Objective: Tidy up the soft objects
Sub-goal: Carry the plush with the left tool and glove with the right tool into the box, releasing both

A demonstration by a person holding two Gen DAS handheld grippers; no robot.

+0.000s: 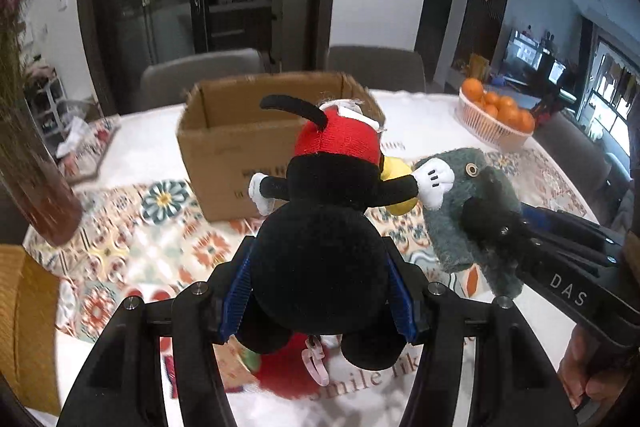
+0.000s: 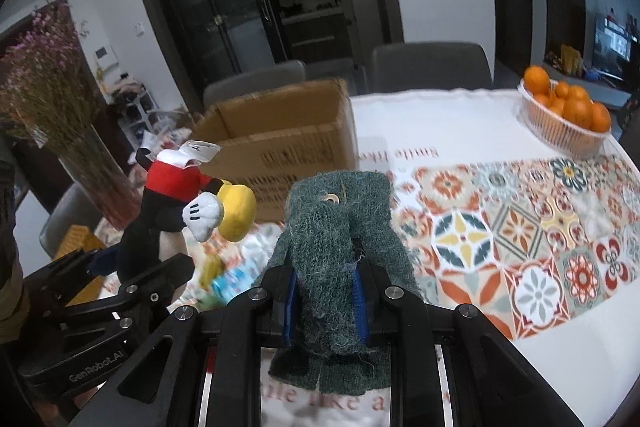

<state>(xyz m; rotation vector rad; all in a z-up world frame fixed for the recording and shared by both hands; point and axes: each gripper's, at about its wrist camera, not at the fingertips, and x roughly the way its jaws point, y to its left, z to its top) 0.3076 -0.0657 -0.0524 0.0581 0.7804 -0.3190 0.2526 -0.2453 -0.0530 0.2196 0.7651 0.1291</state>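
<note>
From my seat, the left gripper [image 1: 320, 291] has its blue ribbed pads squeezed on the round black head of a mouse plush [image 1: 324, 227], so it's held upside down over the table: red shorts, thin black tail curling off the top, white puffy gloves, yellow shoes. A pink clip [image 1: 314, 363] dangles under it.

Right gripper [image 2: 326, 301] is clamped tight on a grey-green plush [image 2: 340, 227], fuzzy, matted fabric, floppy and folded over the pads, with a small ring-shaped eye near its top. In the left wrist view the two toys are just beside each other, the mouse's glove touching the green fuzz.

Below them is the table [image 2: 520, 367], white cloth with printed lettering and a tile-pattern runner [image 2: 500, 227] in orange, teal and yellow. Something red and blurry lies on the cloth under the mouse; can't tell what.

Straight ahead, past both toys, sits an open cardboard box [image 1: 240, 143], flaps up, inside hidden from me. Off to the right, well apart, a white woven basket of oranges [image 2: 564, 123]. Left side has a glass vase of dried flowers [image 2: 60, 131]. Grey chairs [image 2: 430, 67] behind the table, then dark glass doors.
</note>
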